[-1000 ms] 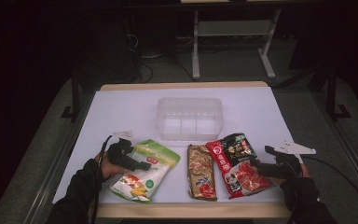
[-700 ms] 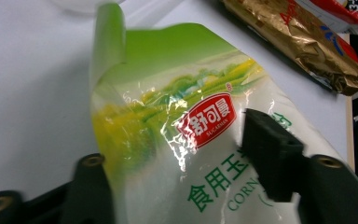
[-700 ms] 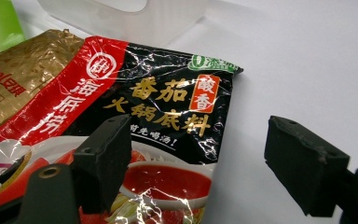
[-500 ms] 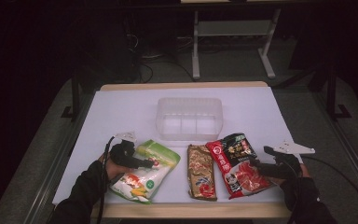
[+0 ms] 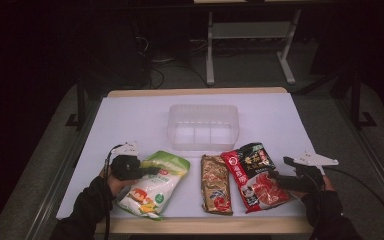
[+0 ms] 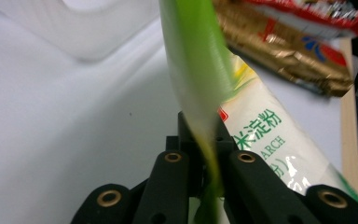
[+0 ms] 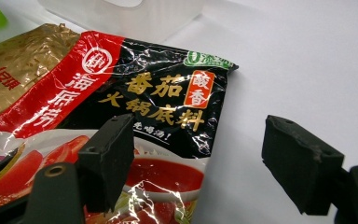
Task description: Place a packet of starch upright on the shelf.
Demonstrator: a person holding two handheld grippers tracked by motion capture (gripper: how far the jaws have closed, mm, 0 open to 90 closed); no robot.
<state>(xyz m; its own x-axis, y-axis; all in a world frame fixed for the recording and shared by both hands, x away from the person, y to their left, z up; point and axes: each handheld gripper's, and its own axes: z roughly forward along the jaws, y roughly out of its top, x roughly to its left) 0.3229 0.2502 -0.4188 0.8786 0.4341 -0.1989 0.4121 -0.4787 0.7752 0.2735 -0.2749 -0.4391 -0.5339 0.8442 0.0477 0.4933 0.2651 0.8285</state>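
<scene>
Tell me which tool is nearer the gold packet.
Left. The left tool, shut on the green bag, sits just beside the gold packet; the right tool is past the red packet.

Left gripper has its jaws pinched on the green edge of the starch bag; gold packet sits further off. White table underneath.

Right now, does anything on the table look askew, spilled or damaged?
Nothing spilled or torn. The green-and-white pouch lies slanted, its edge pinched in the left gripper and curling upward. The red-and-black packet overlaps the gold packet beside it; the right gripper stands open over its edge.
</scene>
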